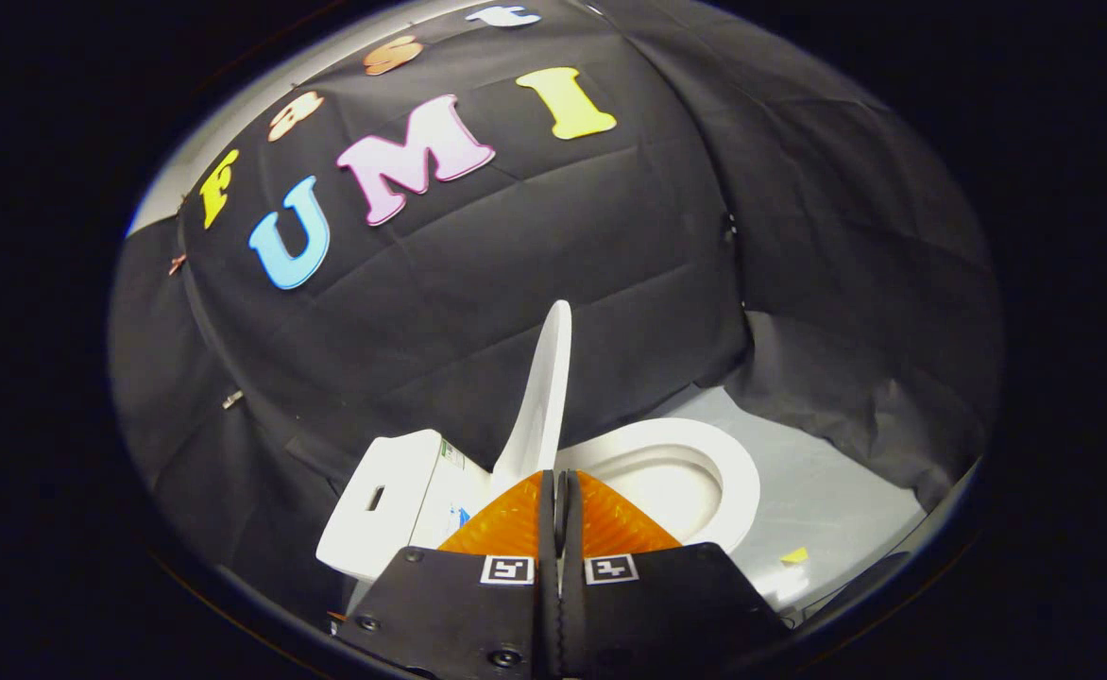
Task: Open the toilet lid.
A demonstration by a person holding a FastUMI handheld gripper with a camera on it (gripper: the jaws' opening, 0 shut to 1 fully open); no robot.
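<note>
The gripper (560,477) has its two orange fingers (516,524) pressed together, with nothing between them and only a thin dark seam showing where they meet. Just ahead of the fingertips stands the white toilet lid (542,397), raised and seen almost edge-on, so that it reads as a narrow blade rising from its base near the tips to a rounded top edge against the black cloth wall (478,283). Whether the fingertips touch the lid's lower end cannot be told, since they overlap it in this view. To the left of the fingers sits the white tank (385,510), with a small dark slot on its face and a label on the side facing the lid. To the right of the lid lies the toilet seat (705,463), a white oval ring with its bowl opening exposed. Beyond the seat's rim a pale grey floor (827,501) spreads open toward the draped cloth, with a small yellow scrap (795,555) lying on it well apart from the toilet. Black cloth closes in behind the tank and lid.
</note>
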